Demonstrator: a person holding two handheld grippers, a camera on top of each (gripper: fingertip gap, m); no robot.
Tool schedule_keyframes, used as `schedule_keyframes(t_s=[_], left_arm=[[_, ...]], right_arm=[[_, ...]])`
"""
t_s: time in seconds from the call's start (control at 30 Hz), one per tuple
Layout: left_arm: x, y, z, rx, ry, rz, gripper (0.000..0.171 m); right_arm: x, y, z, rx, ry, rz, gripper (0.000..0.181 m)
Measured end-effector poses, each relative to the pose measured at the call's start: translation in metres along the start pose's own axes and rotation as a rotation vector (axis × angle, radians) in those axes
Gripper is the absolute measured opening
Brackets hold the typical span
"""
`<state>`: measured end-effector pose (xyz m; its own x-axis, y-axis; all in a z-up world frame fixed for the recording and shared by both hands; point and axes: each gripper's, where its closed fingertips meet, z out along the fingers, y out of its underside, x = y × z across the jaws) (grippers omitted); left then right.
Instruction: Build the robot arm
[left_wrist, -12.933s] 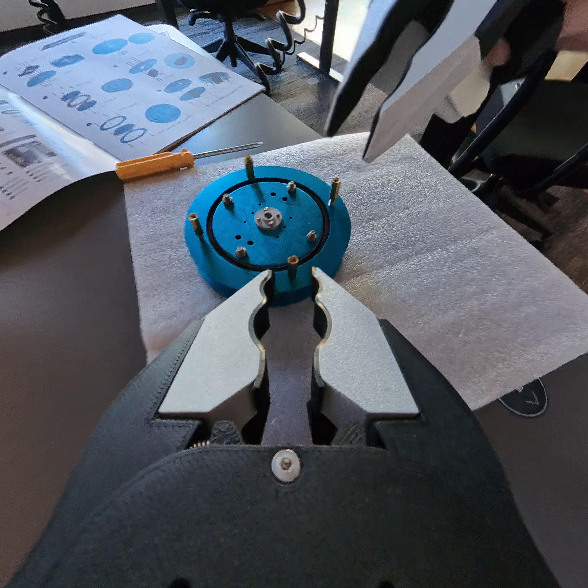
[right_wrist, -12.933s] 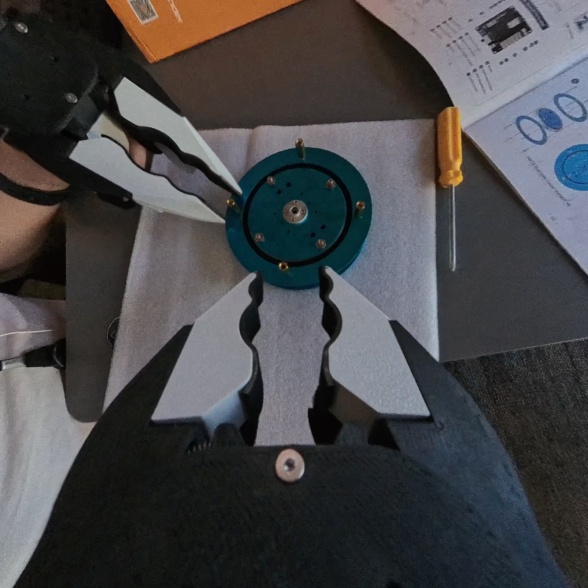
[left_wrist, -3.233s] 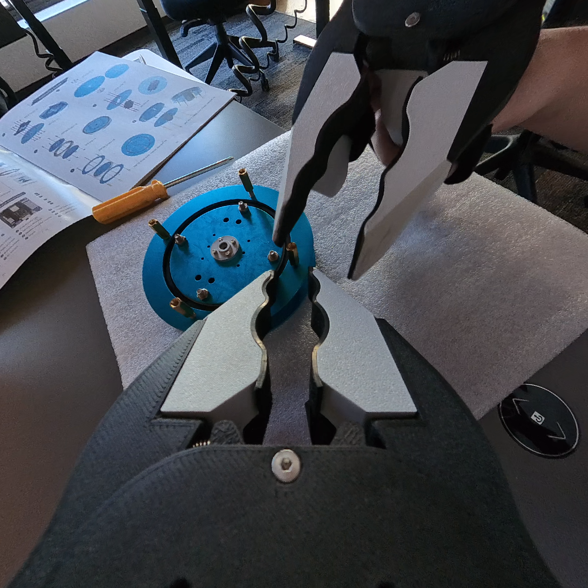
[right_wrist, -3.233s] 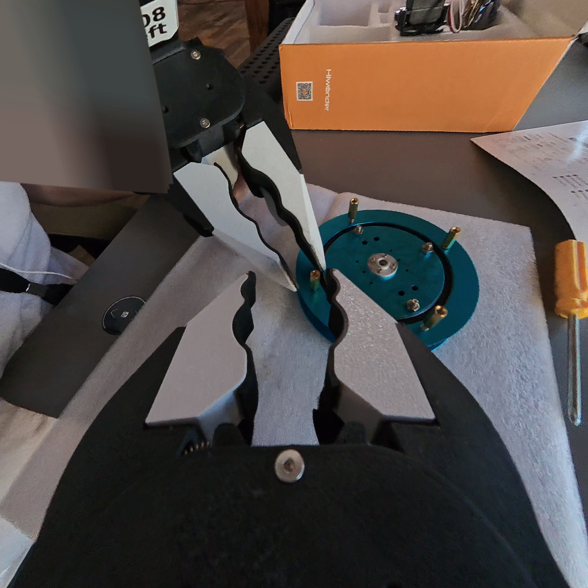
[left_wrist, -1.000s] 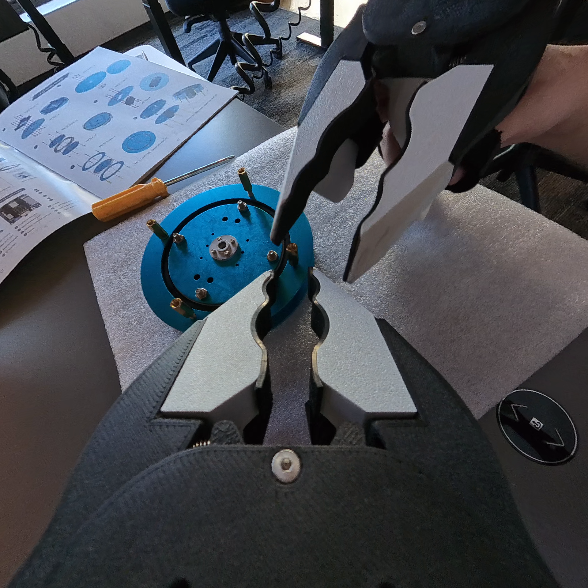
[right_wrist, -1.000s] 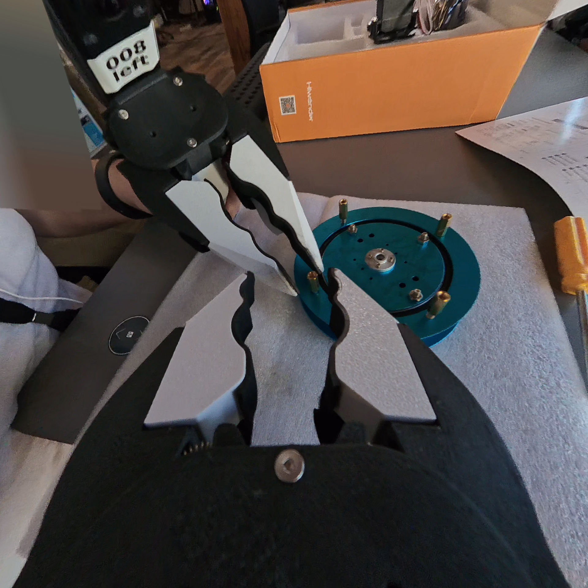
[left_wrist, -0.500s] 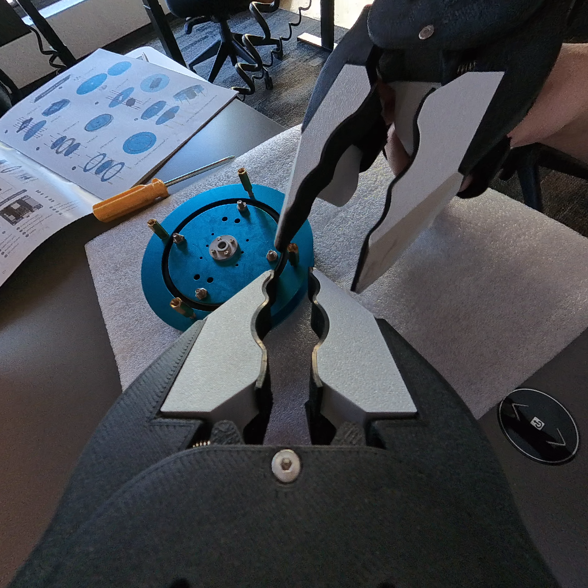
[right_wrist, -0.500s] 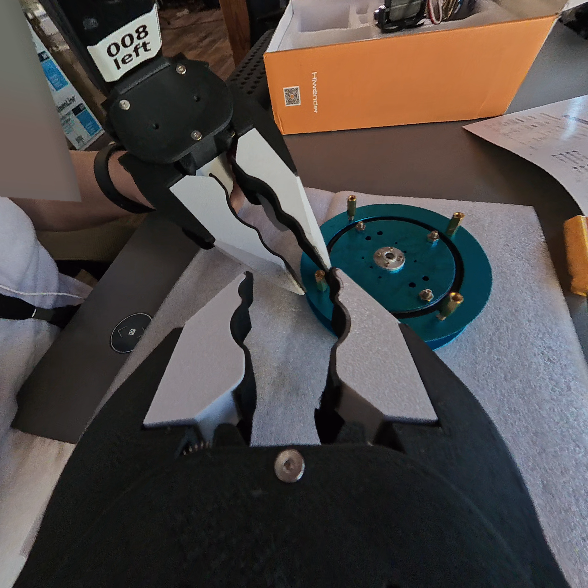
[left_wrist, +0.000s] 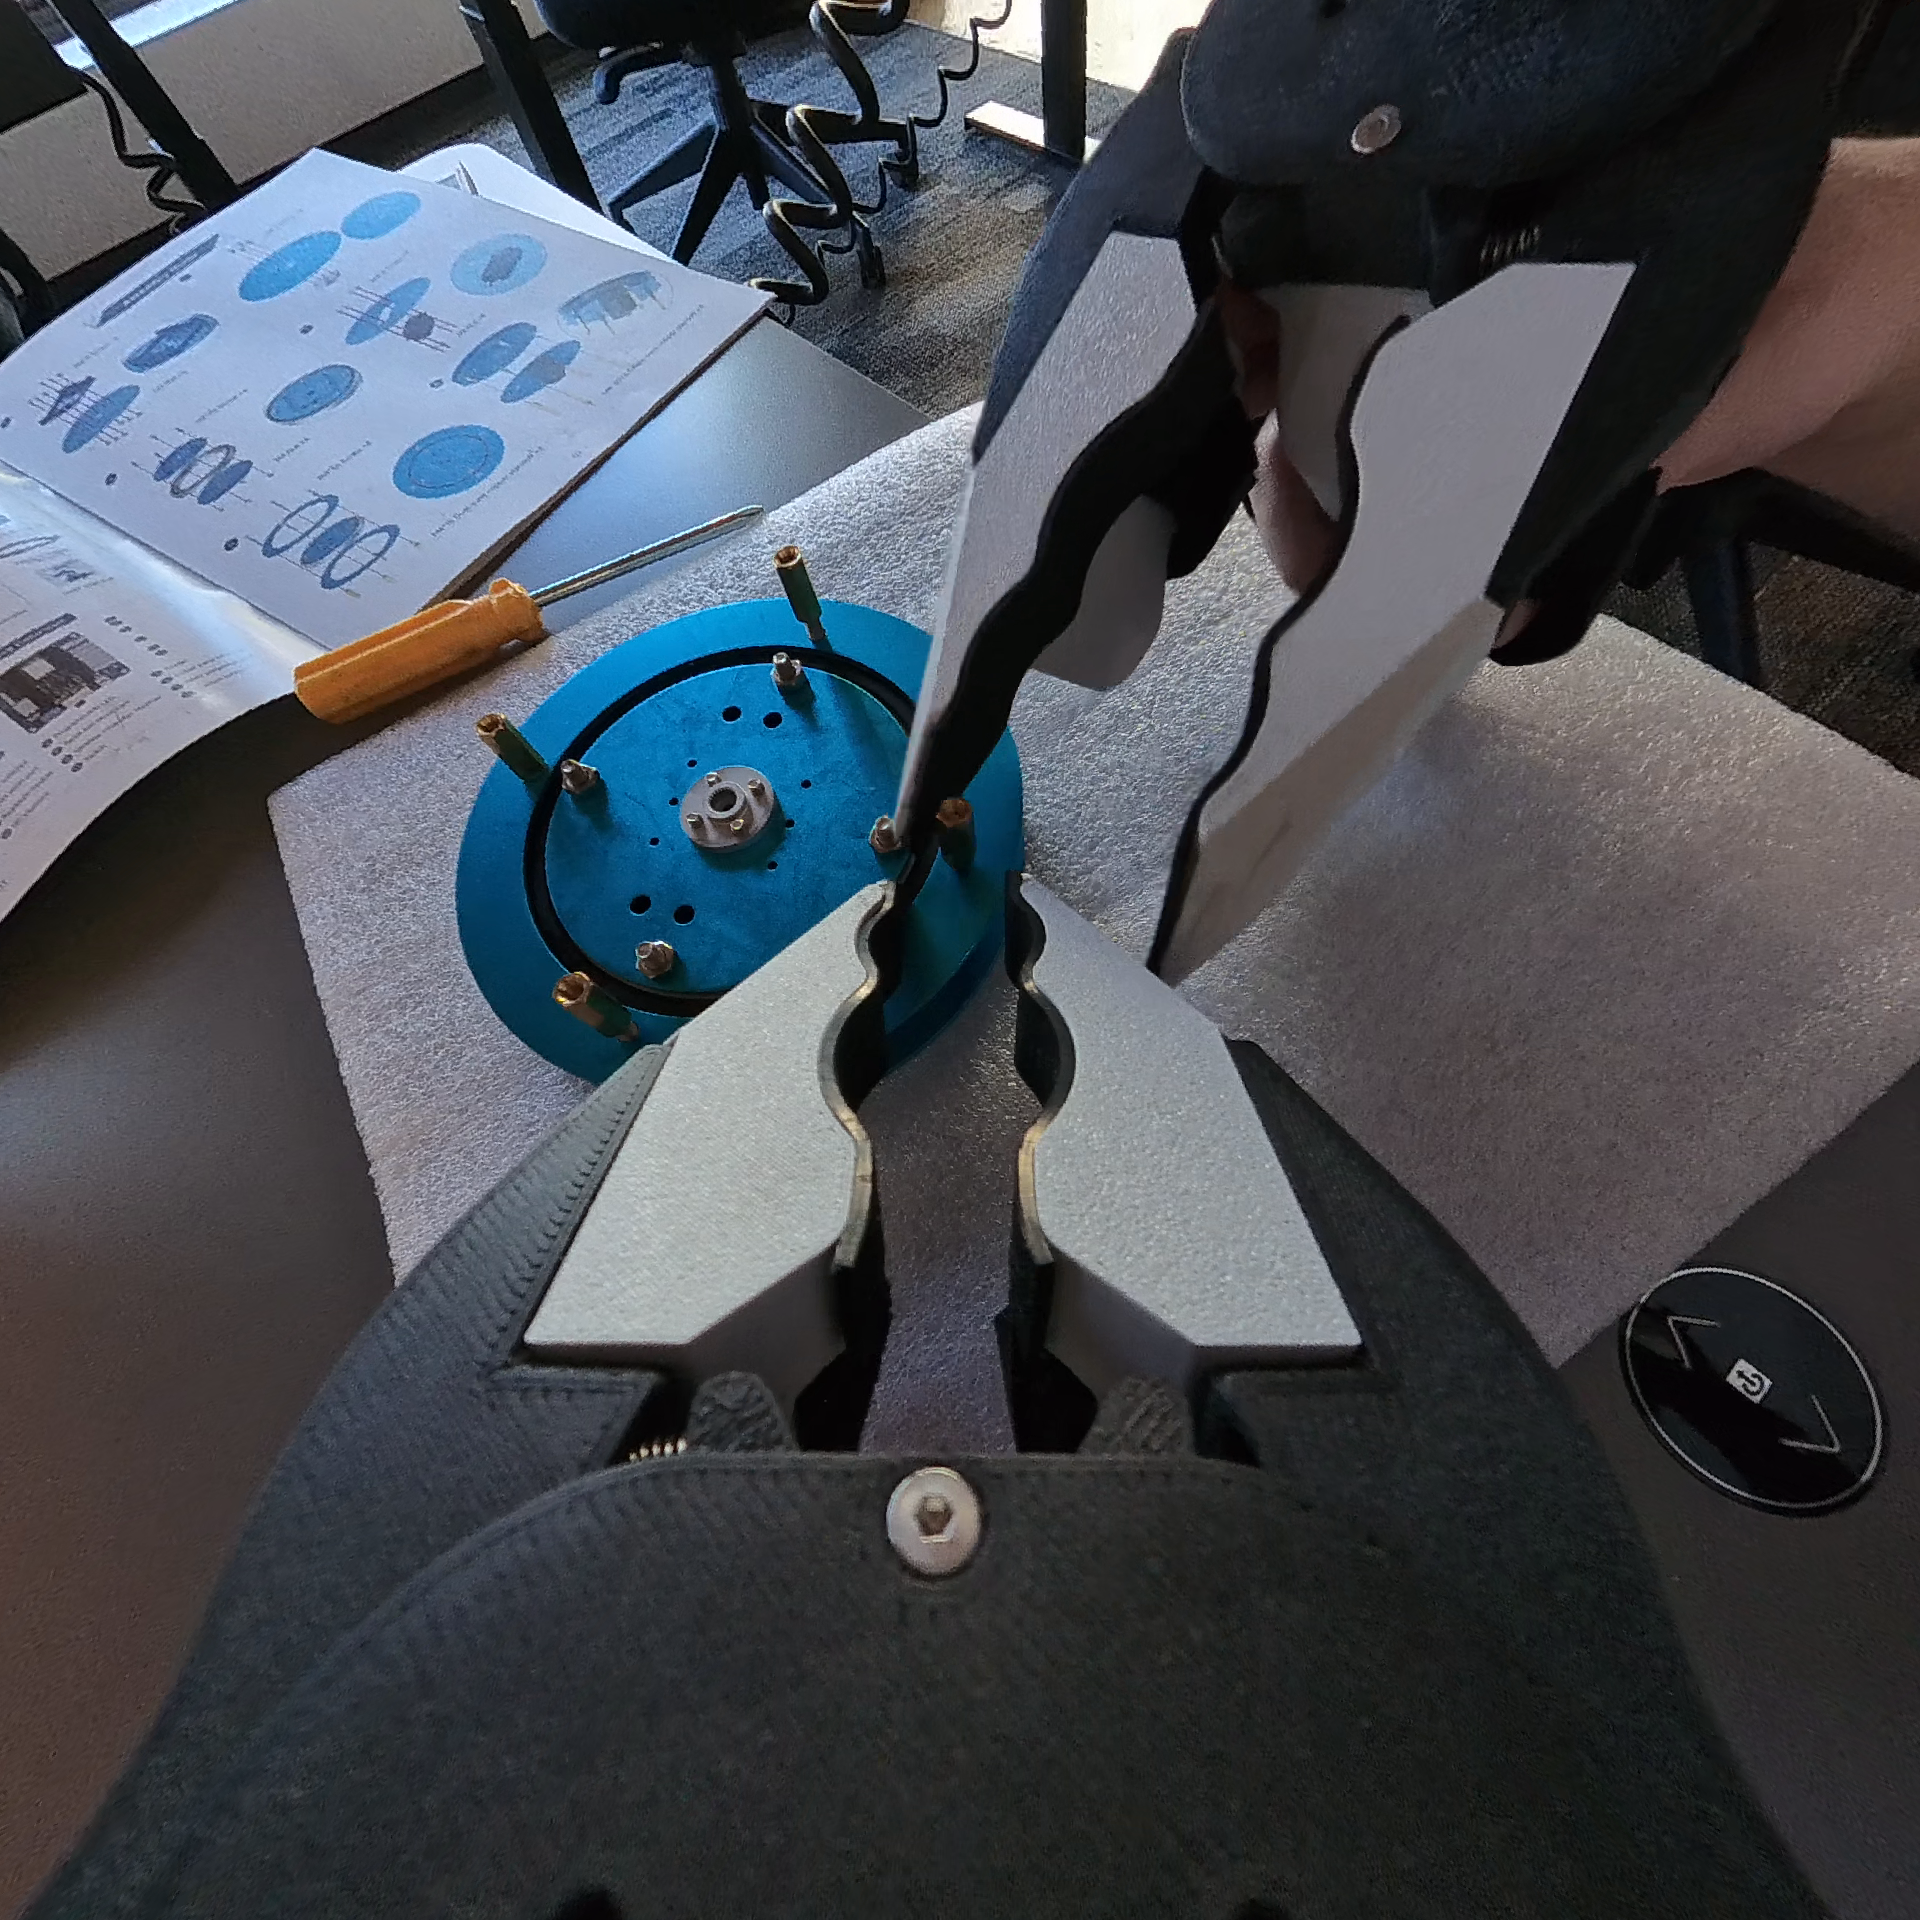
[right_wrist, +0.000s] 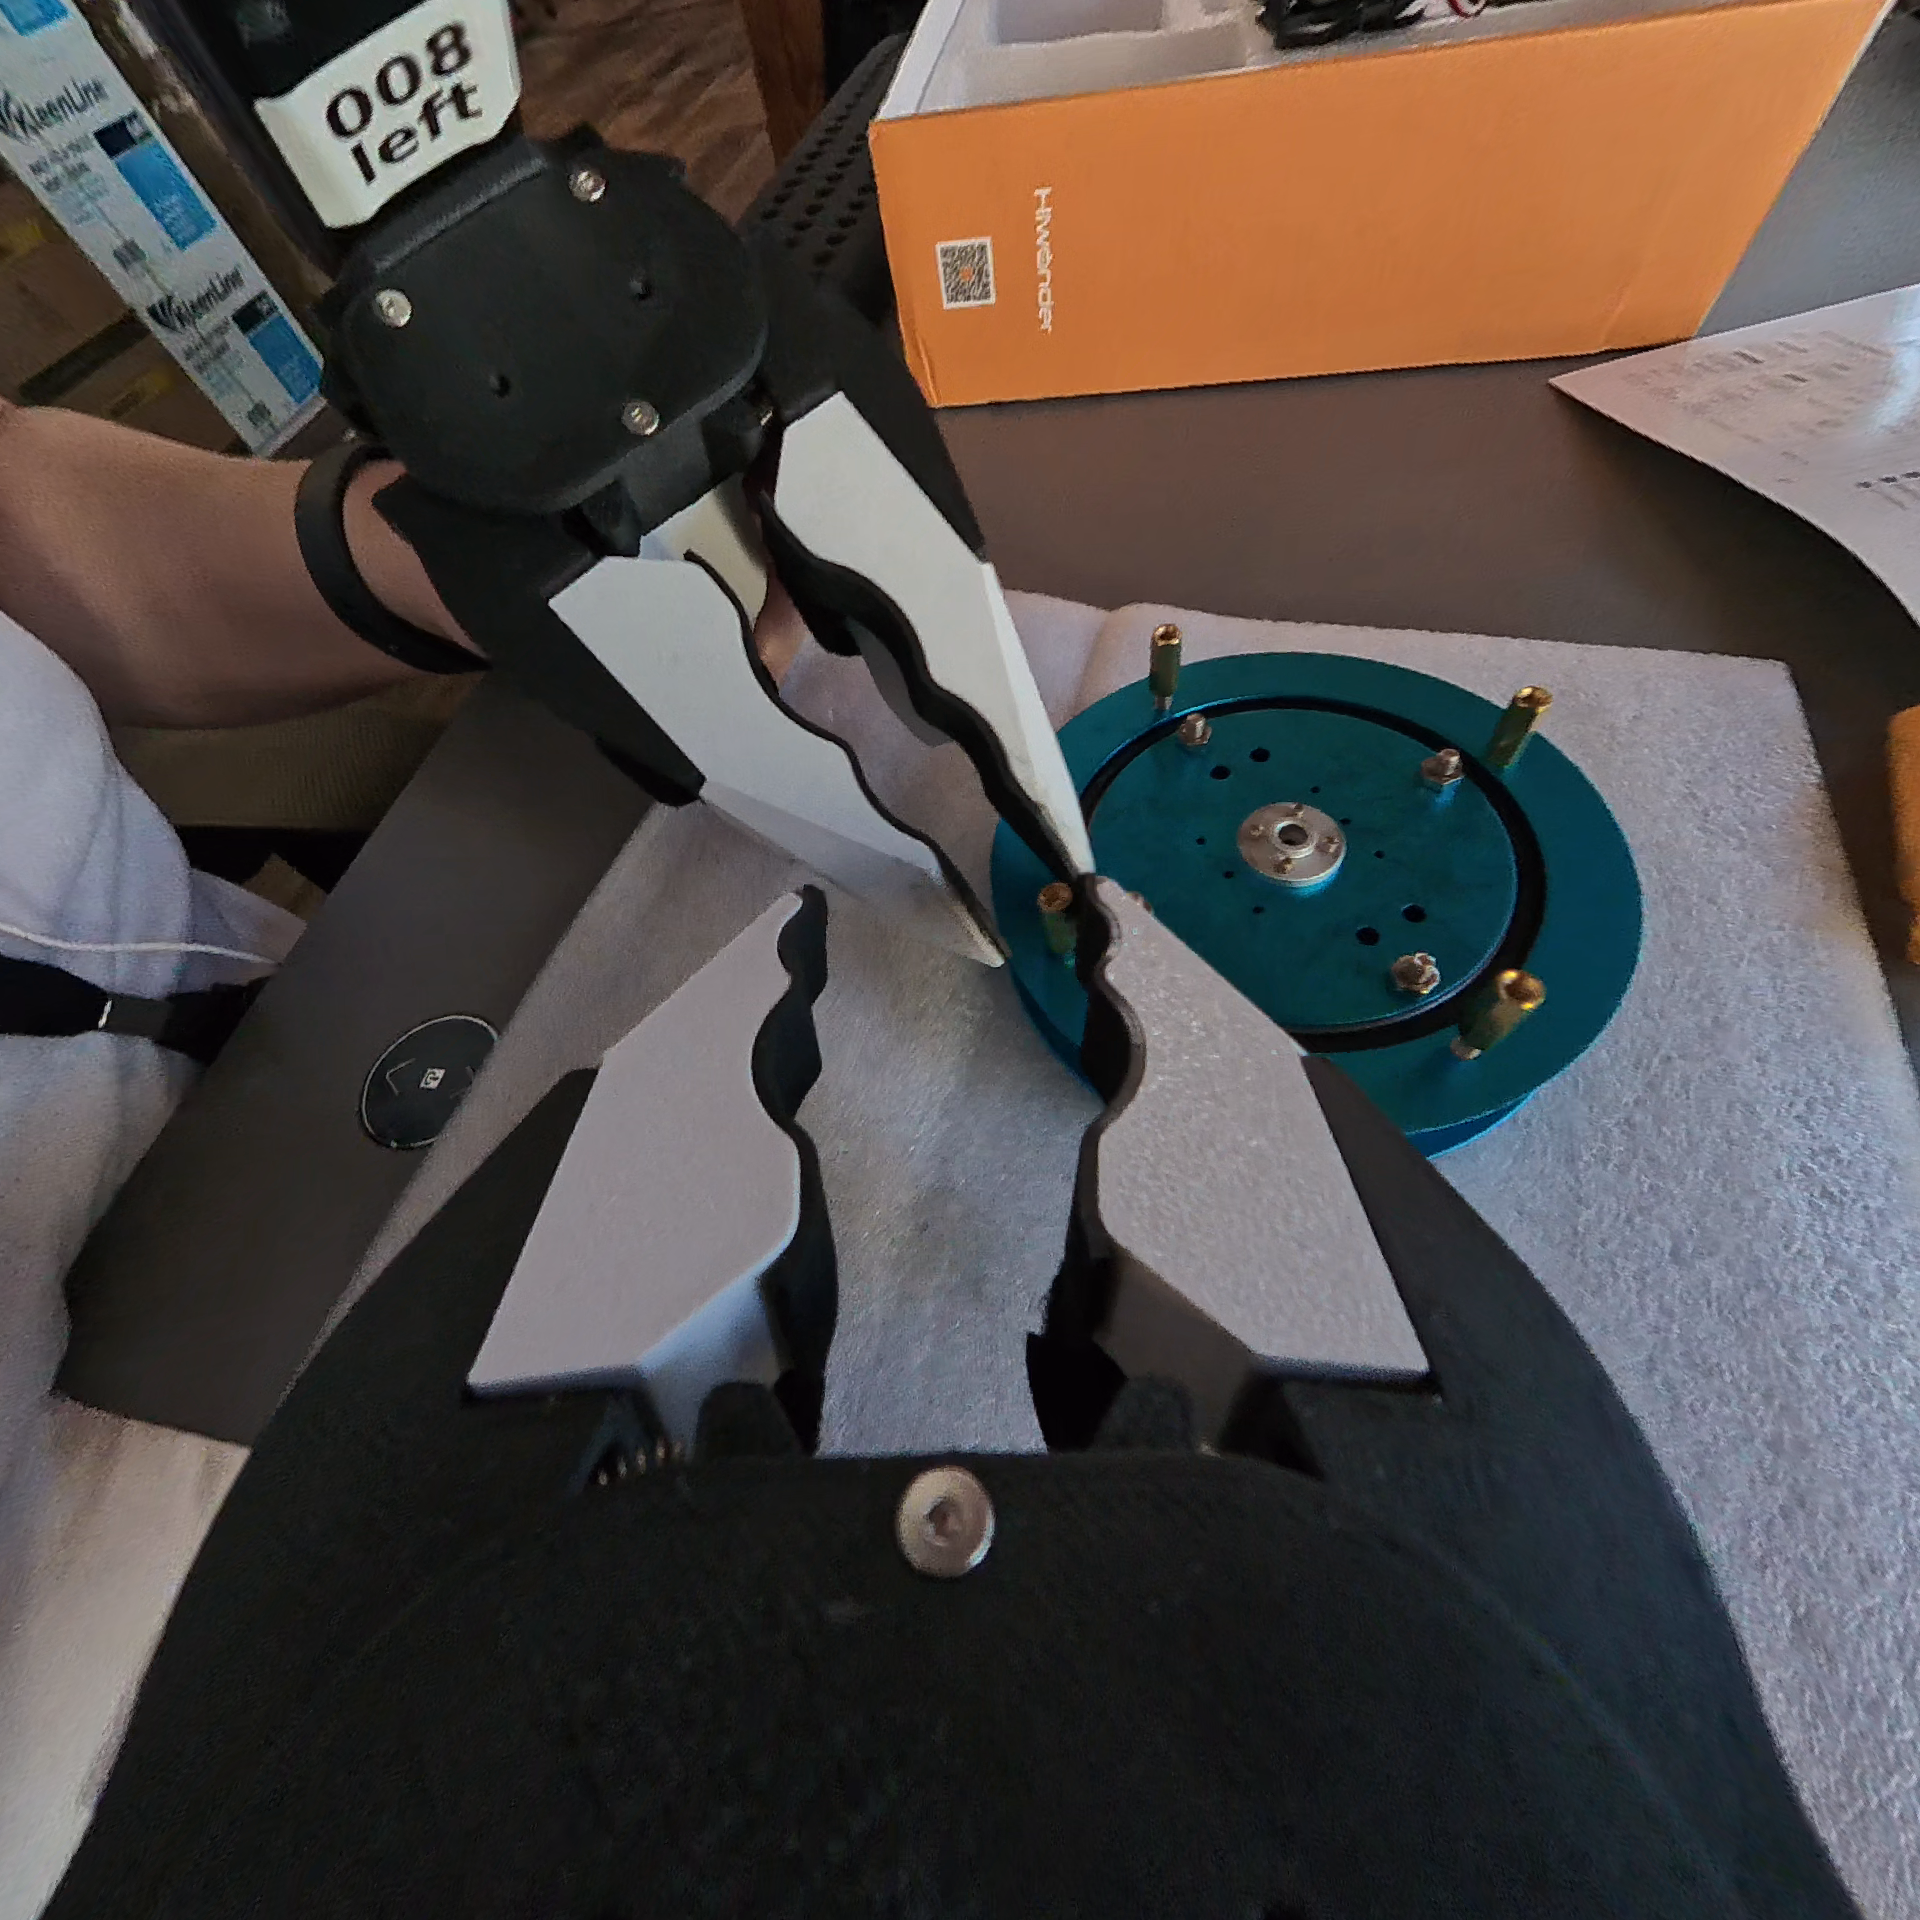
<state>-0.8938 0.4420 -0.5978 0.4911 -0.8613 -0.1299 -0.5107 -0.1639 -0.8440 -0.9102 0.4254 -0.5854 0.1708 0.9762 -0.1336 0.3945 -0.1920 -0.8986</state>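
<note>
An office doubling as an assembly bench. Beyond the tongs, rolling office chairs (left_wrist: 769, 125) stand on dark carpet with coiled cables hanging beside desk legs. The grey desk (left_wrist: 156, 1195) has a round control button (left_wrist: 1751, 1387) set into it, to the right of the left tongs. An open instruction booklet (left_wrist: 312, 364) with blue diagrams lies far left, and an orange kit box (right_wrist: 1351, 208) sits beyond the right tongs.

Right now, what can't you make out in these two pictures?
- Left wrist view: blue disc's near rim, behind the left tongs.
- Right wrist view: orange screwdriver, cut by the right edge; orange box's contents, cut by the top edge.
- Both views: whether the left tongs touch the brass post.
</note>
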Motion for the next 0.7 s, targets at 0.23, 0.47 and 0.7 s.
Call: schedule_keyframes(t_s=[0.23, 0.47, 0.7], left_arm=[[0.0002, 0.0, 0.0001, 0.001, 0.002, 0.0, 0.017], [0.0002, 0.0001, 0.0001, 0.001, 0.0, 0.003, 0.017], [0.0004, 0.0001, -0.0002, 0.001, -0.003, 0.007, 0.017]], right_arm=[[0.0016, 0.0017, -0.0089, 0.006, 0.028, -0.005, 0.041], [0.0015, -0.0008, 0.0, 0.001, 0.016, -0.012, 0.047], [0.0023, 0.0018, -0.0096, 0.006, 0.031, -0.006, 0.04]])
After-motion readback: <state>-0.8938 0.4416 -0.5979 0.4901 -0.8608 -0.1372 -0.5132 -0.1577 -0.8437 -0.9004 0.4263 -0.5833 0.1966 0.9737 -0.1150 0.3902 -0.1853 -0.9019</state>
